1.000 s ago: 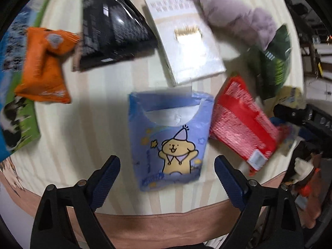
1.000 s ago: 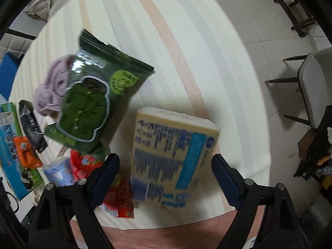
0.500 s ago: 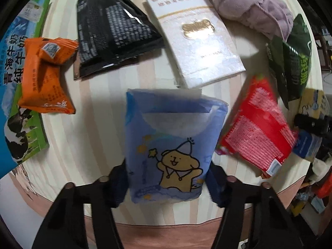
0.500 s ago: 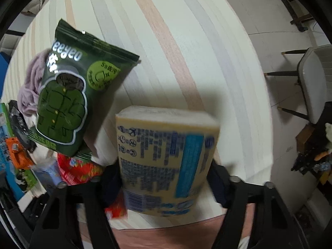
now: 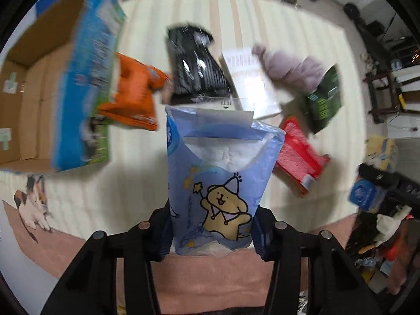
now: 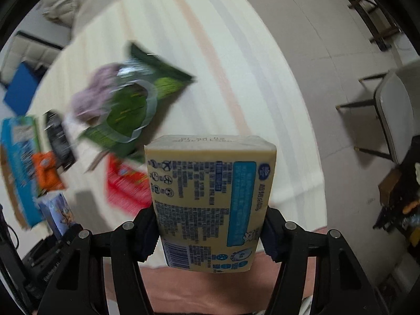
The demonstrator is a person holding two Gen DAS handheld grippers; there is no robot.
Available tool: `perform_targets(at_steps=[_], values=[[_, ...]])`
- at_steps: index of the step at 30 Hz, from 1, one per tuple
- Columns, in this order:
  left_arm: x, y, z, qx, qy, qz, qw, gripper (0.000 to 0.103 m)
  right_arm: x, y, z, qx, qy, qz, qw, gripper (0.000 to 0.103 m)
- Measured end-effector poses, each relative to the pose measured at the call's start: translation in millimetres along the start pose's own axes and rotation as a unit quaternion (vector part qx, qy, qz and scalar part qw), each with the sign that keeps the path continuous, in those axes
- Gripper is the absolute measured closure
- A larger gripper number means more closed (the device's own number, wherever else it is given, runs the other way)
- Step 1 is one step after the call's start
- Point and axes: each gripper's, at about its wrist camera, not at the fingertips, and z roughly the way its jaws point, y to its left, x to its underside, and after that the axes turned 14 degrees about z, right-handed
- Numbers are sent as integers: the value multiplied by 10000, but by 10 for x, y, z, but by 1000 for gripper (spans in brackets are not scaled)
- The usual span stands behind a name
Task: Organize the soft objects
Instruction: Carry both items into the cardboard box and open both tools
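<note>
The left gripper (image 5: pixel 212 232) was clamped on the blue tissue pack (image 5: pixel 220 181), the one with the cartoon bear in a party hat, and the pack was held up off the striped table (image 5: pixel 302 36) with both pads pressed into its sides. A white flap stuck out of its torn top. The right gripper (image 6: pixel 211 232) was squeezed around the yellow tissue pack (image 6: pixel 210 199), printed back side facing the camera, barcode at the bottom, also held clear of the tabletop.

Everything behind was pretty blurry. In the left view an orange snack bag (image 5: pixel 131 99) was seen just beside a black packet (image 5: pixel 195 71), with a white packet (image 5: pixel 252 81) next to that and a purple cloth (image 5: pixel 291 69) touching its far corner. A green snack bag (image 5: pixel 324 99) sat just right of the cloth, and a red packet (image 5: pixel 299 157) lay near the table edge. A blue milk carton box (image 5: pixel 86 78) was seen at the left, in front of an open cardboard box (image 5: pixel 29 78). In the right view a chair (image 6: pixel 391 107) was visible off to the right, well apart from the table
</note>
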Motion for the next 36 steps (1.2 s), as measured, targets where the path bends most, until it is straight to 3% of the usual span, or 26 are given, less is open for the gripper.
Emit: perform_targets(at_steps=[6, 11, 18, 25, 31, 36], values=[[285, 481, -945, 99, -668, -260, 9974, 57, 642, 660, -452, -596, -61, -740, 9955, 37], [296, 1042, -1256, -17, -951, -464, 9944, 57, 1165, 1565, -727, -1052, -8, -1413, 9844, 37], [-57, 1998, -891, -173, -873, -729, 9934, 57, 1667, 3115, -671, -1172, 95, -2035, 9720, 37], [-508, 3064, -432, -74, -360, -844, 9958, 57, 1552, 4347, -27, -814, 299, -2002, 9759, 37], [-853, 3542, 143, 393, 168, -794, 9959, 57, 1233, 5018, 609, -401, 211, -1977, 9792, 37], [-1005, 3651, 425, 533, 429, -646, 9956, 57, 1068, 5314, 971, -39, 10, -2035, 9791, 37]])
